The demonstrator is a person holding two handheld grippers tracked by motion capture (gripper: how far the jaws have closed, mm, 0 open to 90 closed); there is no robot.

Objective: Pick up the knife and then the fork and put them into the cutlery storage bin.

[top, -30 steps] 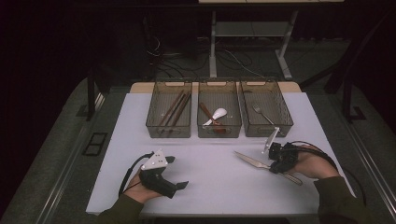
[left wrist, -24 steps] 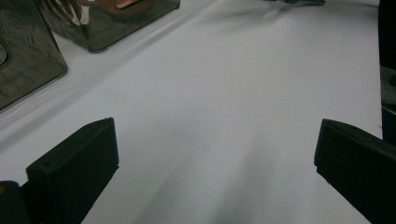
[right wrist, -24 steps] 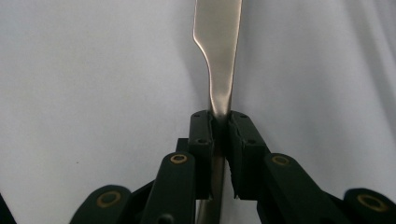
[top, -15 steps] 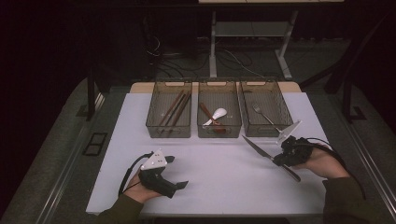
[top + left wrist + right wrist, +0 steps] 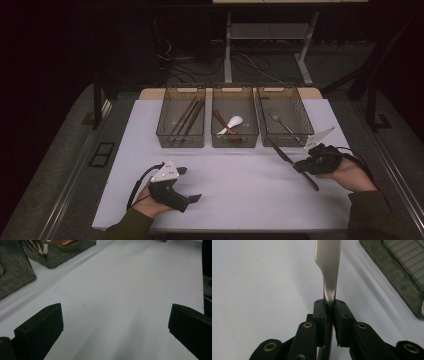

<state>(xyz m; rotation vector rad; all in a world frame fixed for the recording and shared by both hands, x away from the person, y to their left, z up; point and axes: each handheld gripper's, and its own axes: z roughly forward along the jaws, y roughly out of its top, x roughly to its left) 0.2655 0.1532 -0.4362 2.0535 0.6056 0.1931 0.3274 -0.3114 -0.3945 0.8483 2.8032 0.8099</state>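
Observation:
A silver table knife [image 5: 287, 157] [image 5: 328, 265] is clamped between the pads of my right gripper [image 5: 302, 166] [image 5: 329, 306], which is shut on its handle. It hangs a little above the white mat [image 5: 240, 185], blade slanting up-left toward the front corner of the right-hand bin [image 5: 277, 87]. My left gripper [image 5: 190, 184] [image 5: 115, 315] rests low over the mat at the front left, its jaws wide open with nothing between them.
Three smoky clear bins stand in a row at the back. The left bin [image 5: 180, 145] holds chopsticks [image 5: 187, 115], the middle bin [image 5: 235, 145] a white spoon [image 5: 234, 121], and the right-hand bin a fork [image 5: 282, 123]. Dark floor surrounds the table.
My right gripper has carried the knife rightward and slightly up, and the blade now points toward the right-hand bin. The left gripper has stayed put.

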